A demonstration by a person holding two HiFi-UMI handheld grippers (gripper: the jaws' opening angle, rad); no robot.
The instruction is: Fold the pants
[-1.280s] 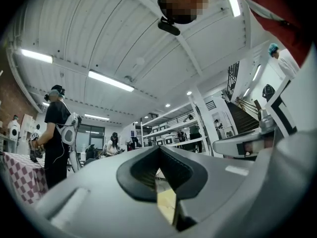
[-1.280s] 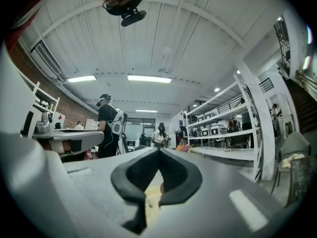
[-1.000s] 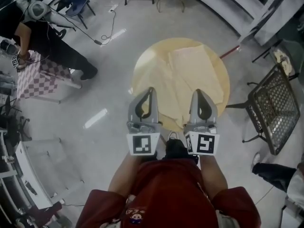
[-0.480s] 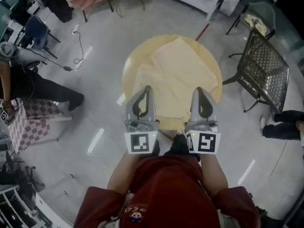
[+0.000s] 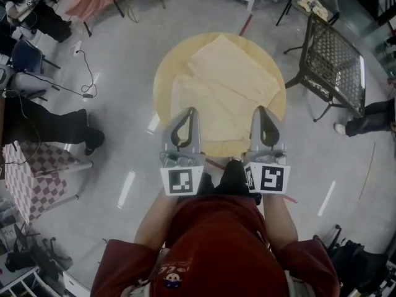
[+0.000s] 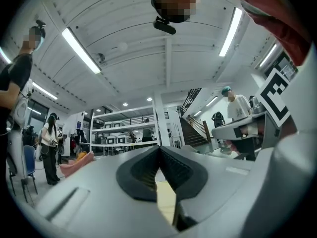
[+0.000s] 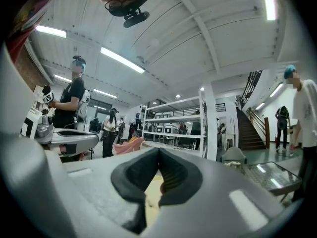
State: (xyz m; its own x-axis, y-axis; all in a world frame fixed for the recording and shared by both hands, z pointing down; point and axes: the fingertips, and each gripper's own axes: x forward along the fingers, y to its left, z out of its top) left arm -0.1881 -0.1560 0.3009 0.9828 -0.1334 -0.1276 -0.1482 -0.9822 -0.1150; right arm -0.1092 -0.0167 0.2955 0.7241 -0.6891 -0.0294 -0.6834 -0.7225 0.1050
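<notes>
Pale cream pants [image 5: 226,85] lie spread flat on a round light-wood table [image 5: 161,79] in the head view. My left gripper [image 5: 190,110] hangs over the table's near left edge, above the cloth, its jaws shut with nothing between them. My right gripper [image 5: 260,109] is level with it at the near right edge, also shut and empty. In the left gripper view the shut left gripper [image 6: 159,148] points out level across the room, with a strip of cream showing below the black pads. The right gripper [image 7: 158,150] looks the same in the right gripper view.
A black metal mesh chair [image 5: 334,57] stands right of the table. A checkered box [image 5: 28,181] sits on the floor at left, beside a person's dark legs [image 5: 46,125]. More people stand around the room, with white shelving [image 7: 173,118] far off.
The view has swung, so the table now sits higher and more centred and the chair has come in at upper right. Both grippers stayed shut side by side, tilting down toward level.
</notes>
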